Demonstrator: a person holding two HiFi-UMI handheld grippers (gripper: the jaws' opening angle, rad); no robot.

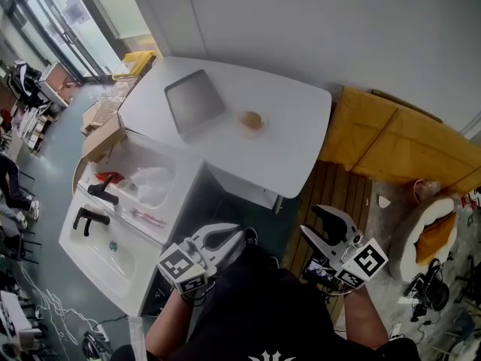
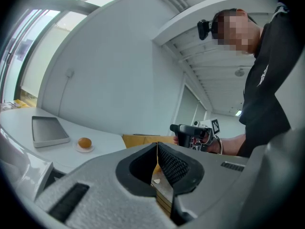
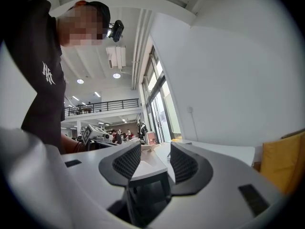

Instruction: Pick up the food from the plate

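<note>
At the far left is the sink [image 1: 113, 235], out of my way. On the white table [image 1: 301, 138] beyond it, a flat grey tray [image 1: 194, 100] lies to the left of what I'm after.

My left gripper [image 2: 156, 149] is near me, low and well short of the table. Its jaws are clenched together with nothing between them. If I reach with it like this, I expect it would shove the food rather than take it.

The food [image 1: 252, 119], a small round brown lump, sits on a little plate [image 1: 241, 130] in the middle of the table, well apart from both grippers.

My right gripper [image 3: 155, 161] is released, its jaws parted and empty, and also near me.

The risks I see from here:
- The lump looks round, so an off-centre pinch could roll it off the plate.
- The plate looks light and could skid on the smooth top.
- Squeezing hard might crush the food.

Yellow cushions [image 1: 391, 145] lie to the right.
</note>
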